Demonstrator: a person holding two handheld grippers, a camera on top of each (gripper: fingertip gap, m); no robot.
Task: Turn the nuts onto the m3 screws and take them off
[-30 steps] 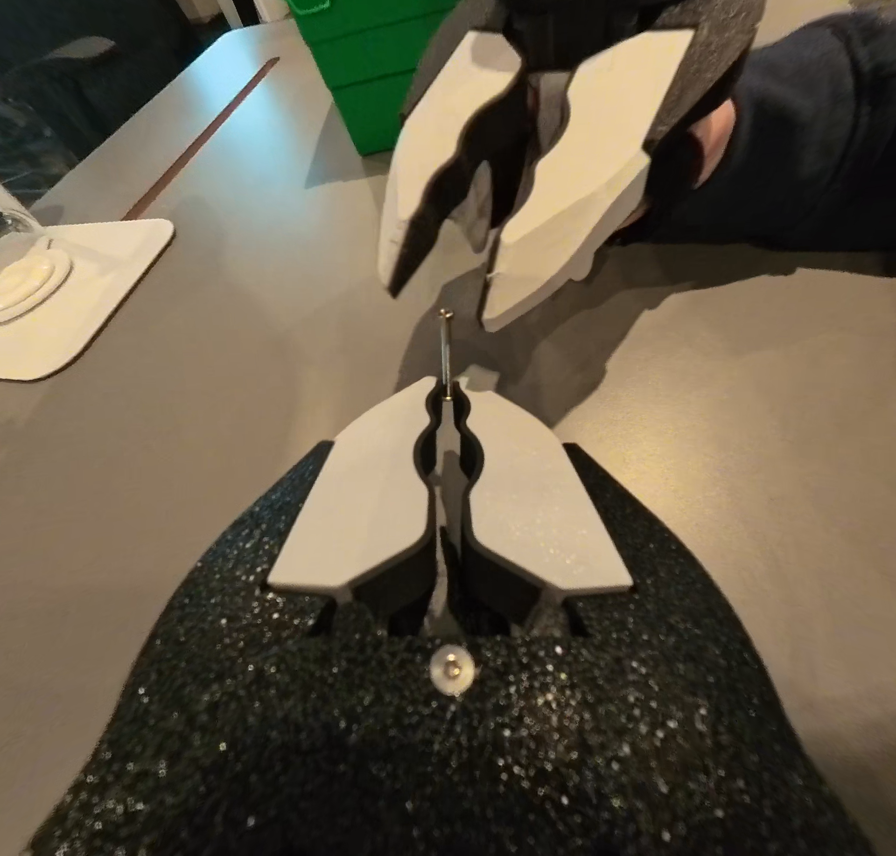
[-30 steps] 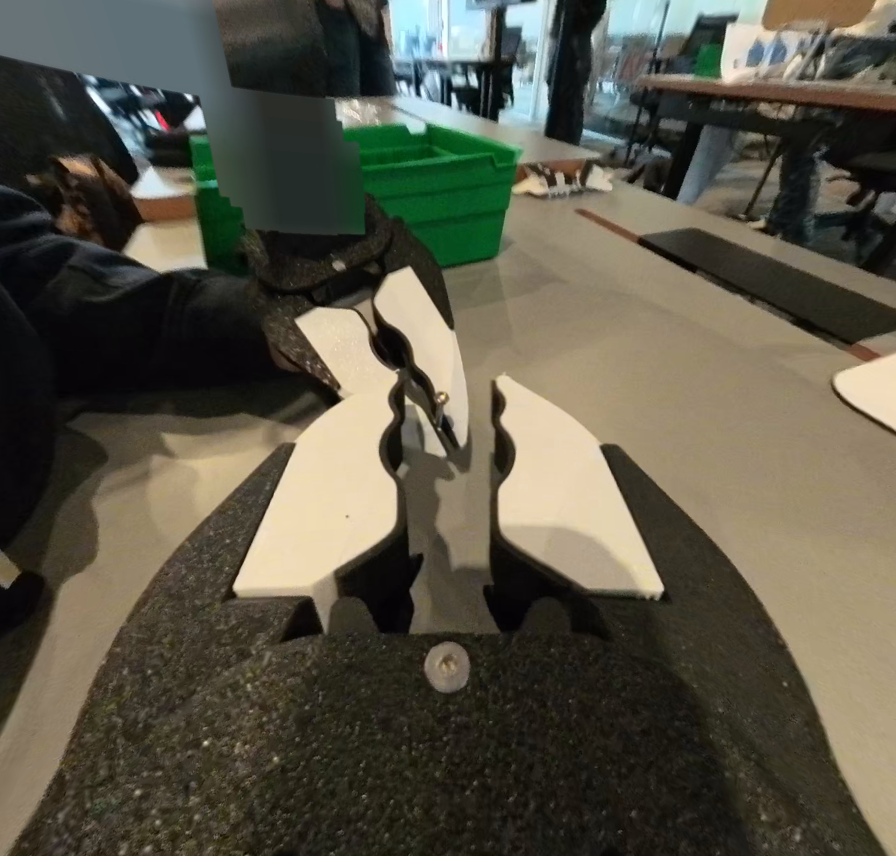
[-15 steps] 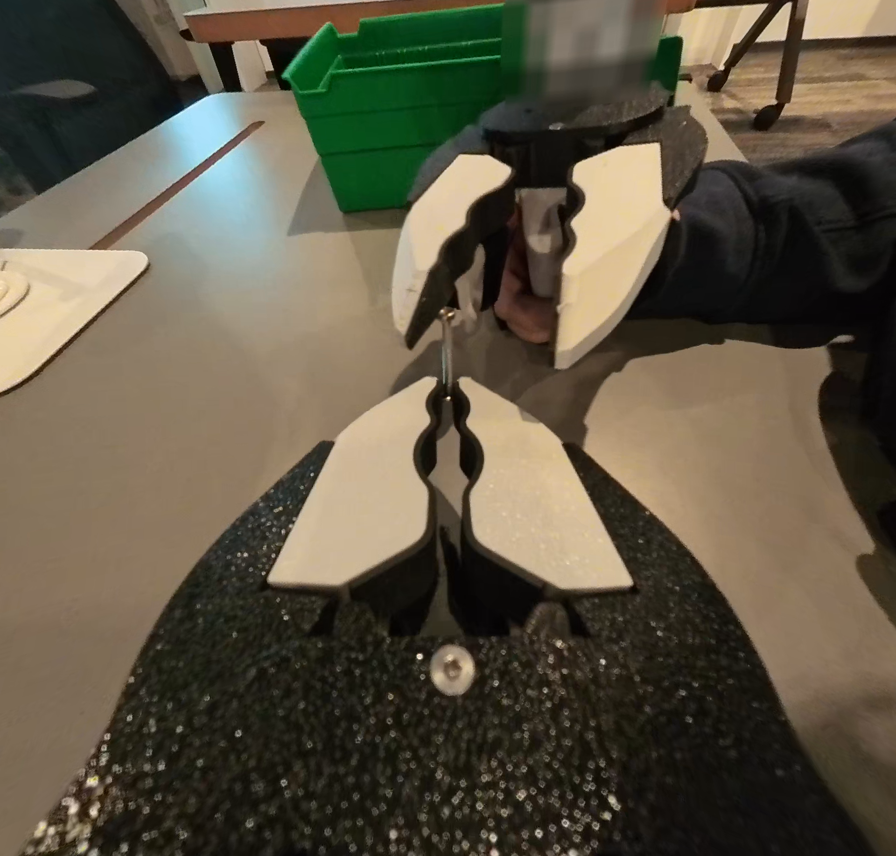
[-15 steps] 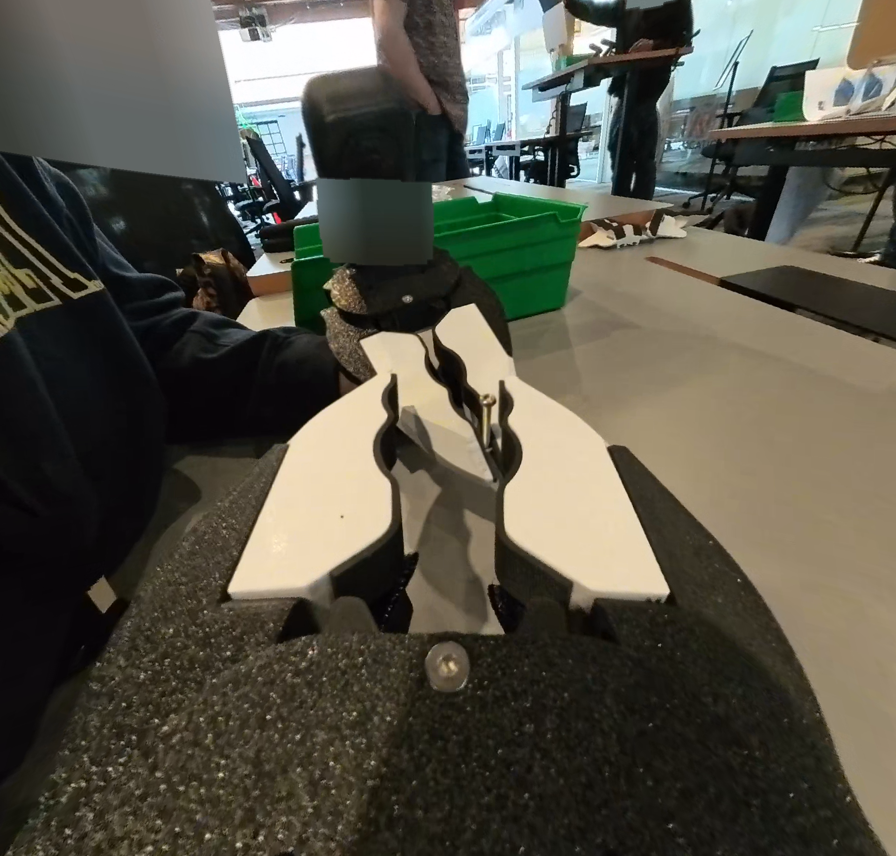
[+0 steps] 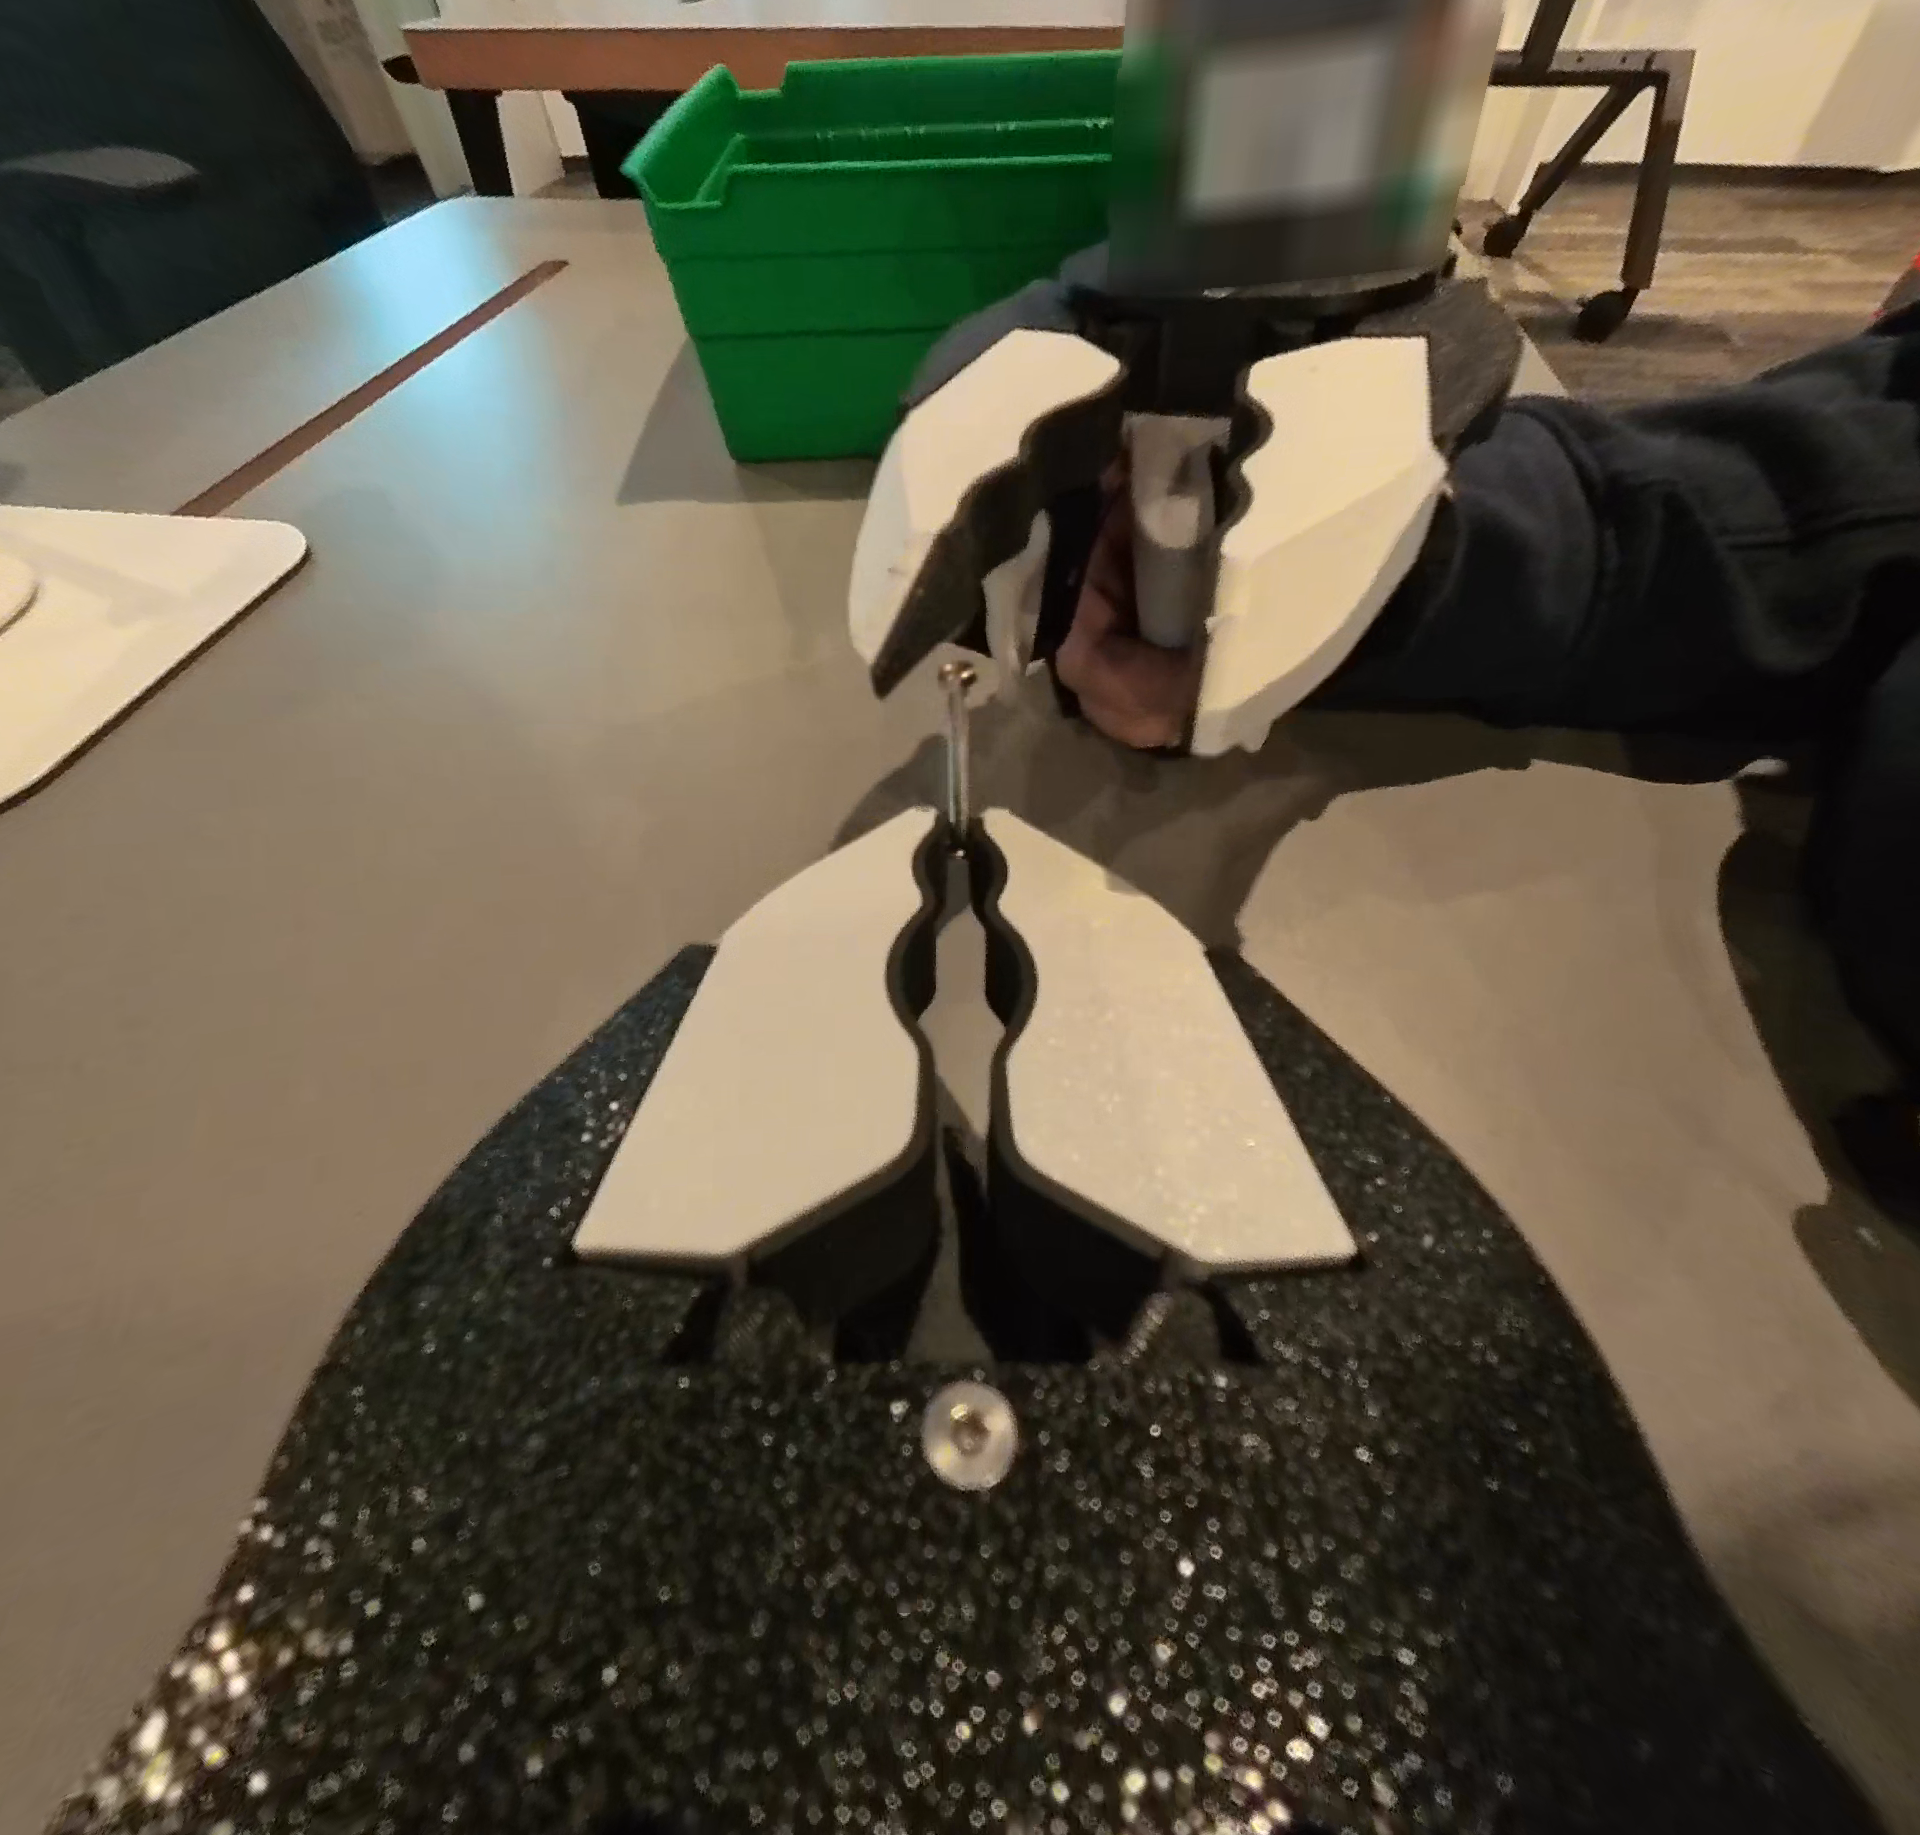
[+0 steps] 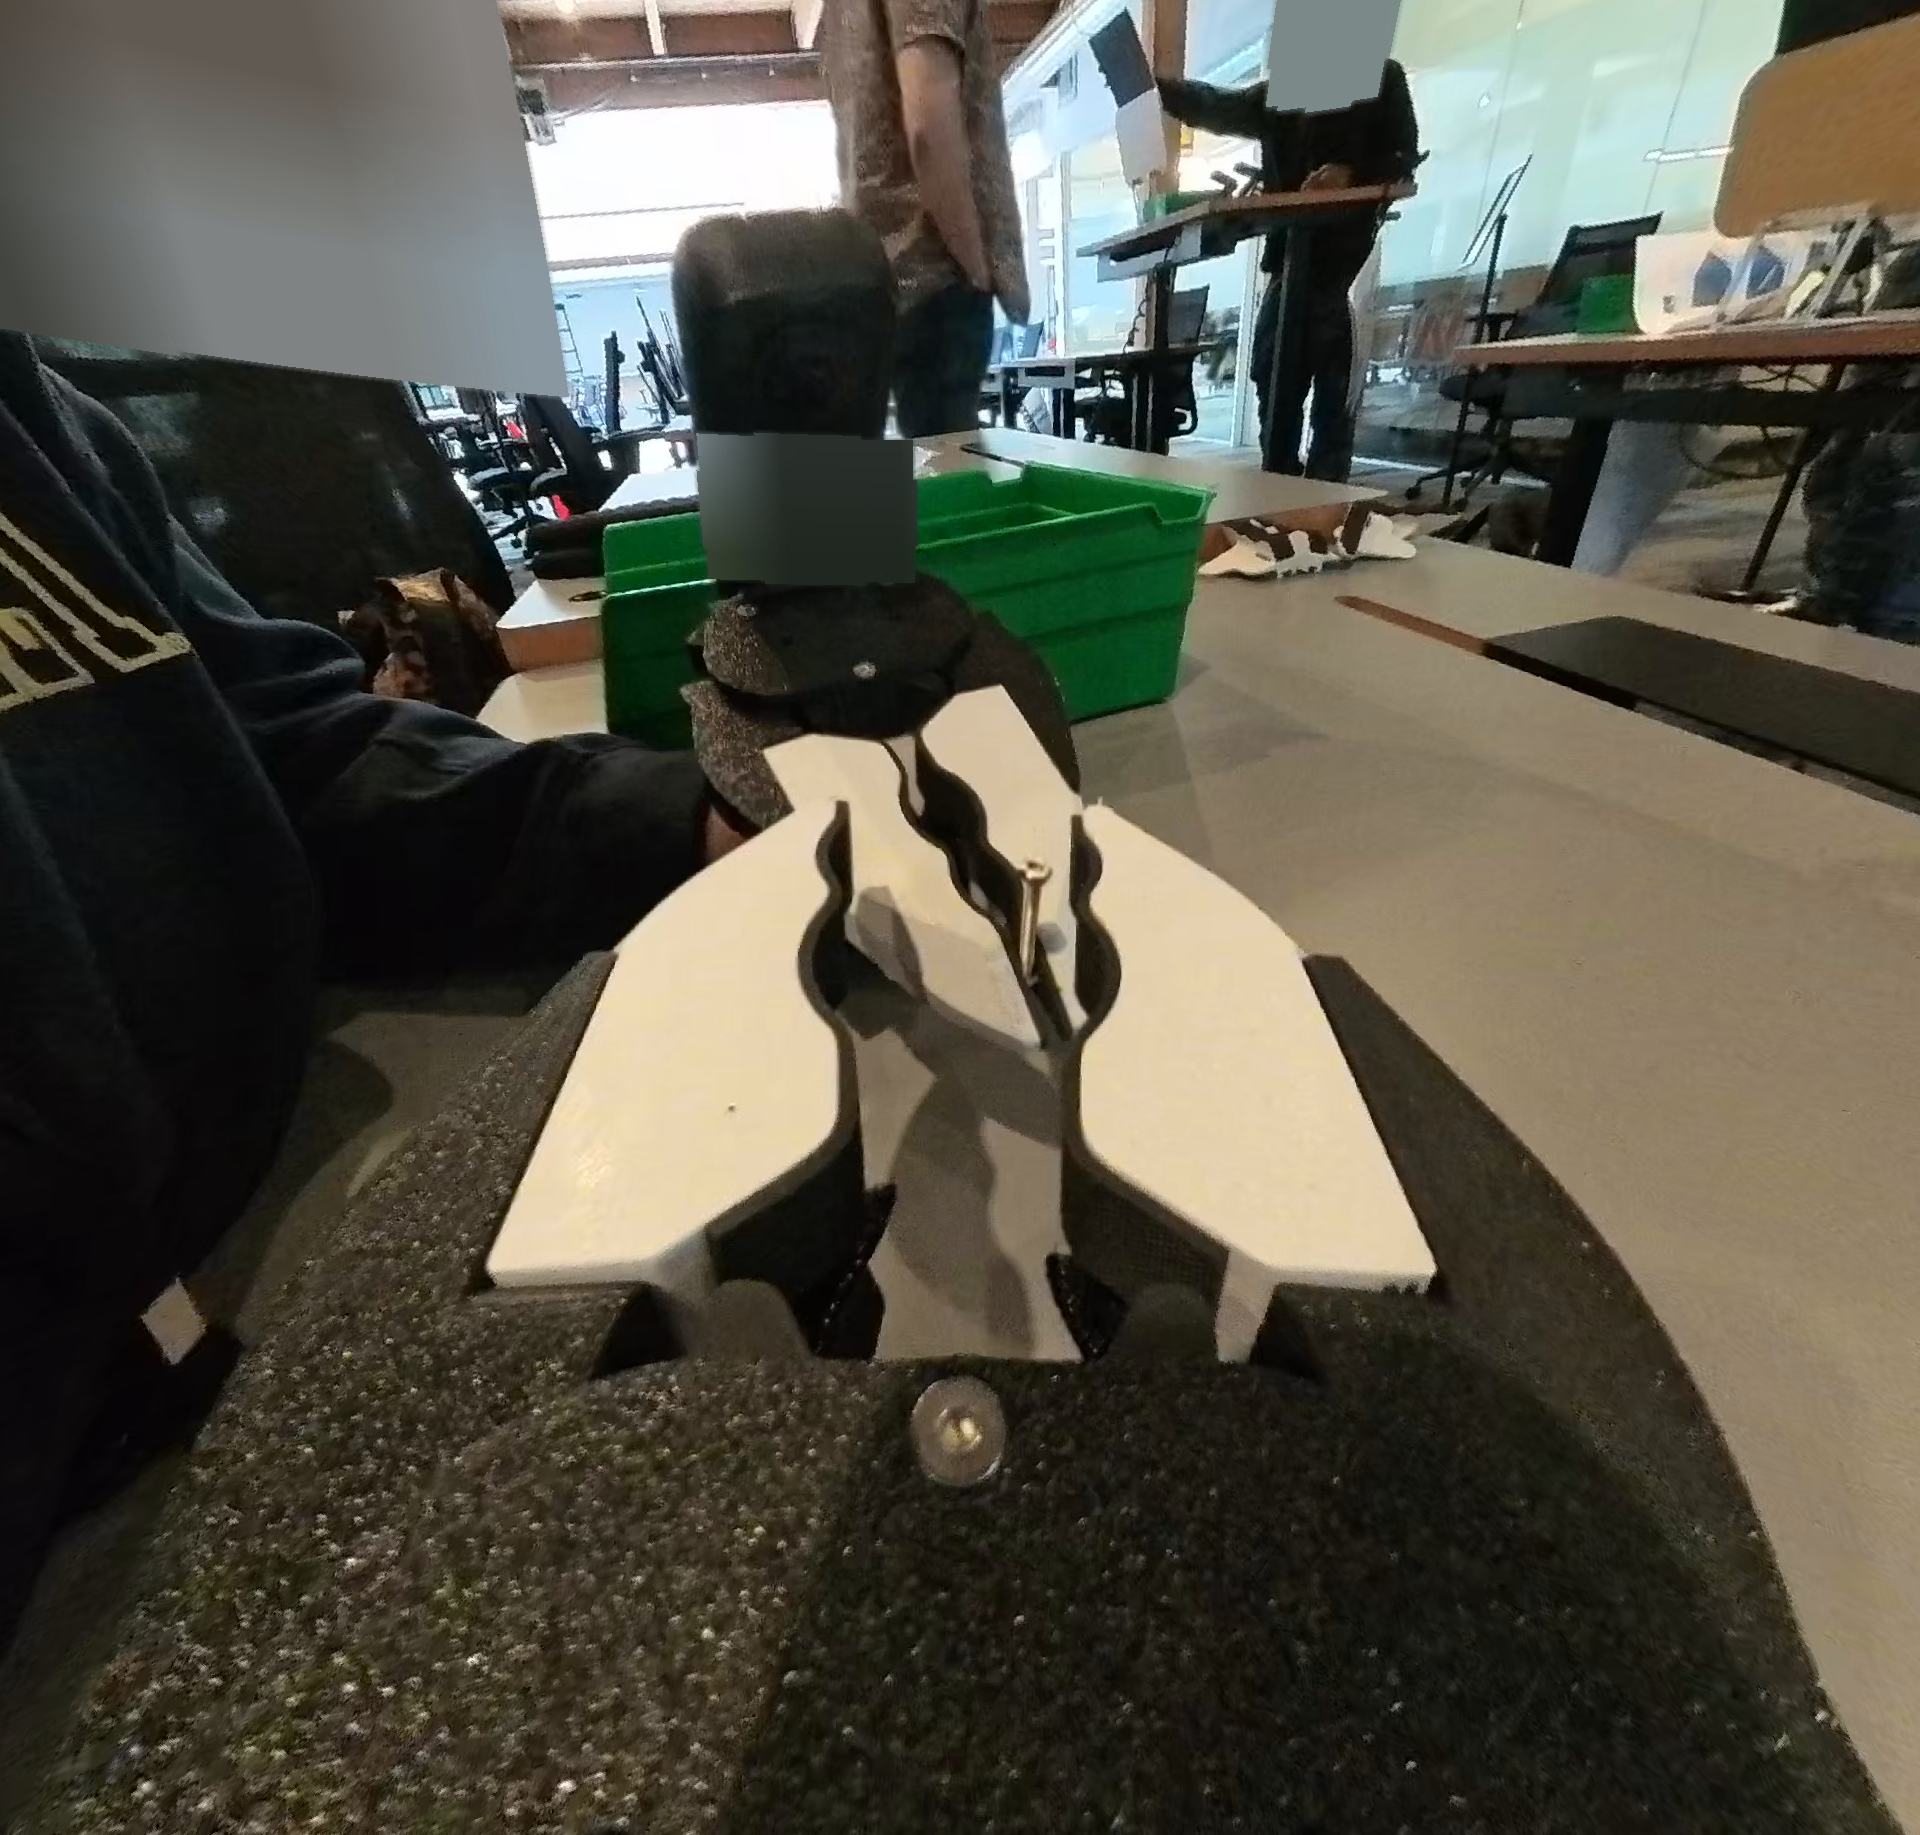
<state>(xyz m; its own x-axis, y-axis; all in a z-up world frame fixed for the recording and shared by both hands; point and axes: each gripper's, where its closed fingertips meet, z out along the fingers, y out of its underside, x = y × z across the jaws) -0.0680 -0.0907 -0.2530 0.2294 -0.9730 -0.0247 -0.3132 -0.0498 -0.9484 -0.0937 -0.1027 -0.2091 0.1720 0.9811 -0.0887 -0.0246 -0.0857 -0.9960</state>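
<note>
My left gripper [image 5: 961, 829] is shut on the lower end of a thin silver screw [image 5: 956, 746], which stands upright out of its fingertips above the grey table [image 5: 416, 850]. My right gripper [image 5: 1060, 694] faces it, open, with one dark pad right by the screw head. In the right wrist view the screw [image 6: 1031, 918] stands between my right gripper's [image 6: 956, 850] spread fingers, close to the right-hand finger [image 6: 1164, 954], and neither pad presses on it. The left gripper [image 6: 1039, 996] reaches in from the far side. I see no nut.
A green bin [image 5: 883, 258] stands behind the grippers and shows in the right wrist view too [image 6: 1070, 590]. A white mat [image 5: 125, 622] lies at the left. A black mat [image 6: 1714, 684] lies on the right. A dark sleeve [image 5: 1662, 559] rests on the table. People stand farther back. There is about 5 cm between the tips of the two grippers.
My right gripper has opened wider and moved in level around the screw head, from above and tilted. My left gripper has stayed shut on the screw.
</note>
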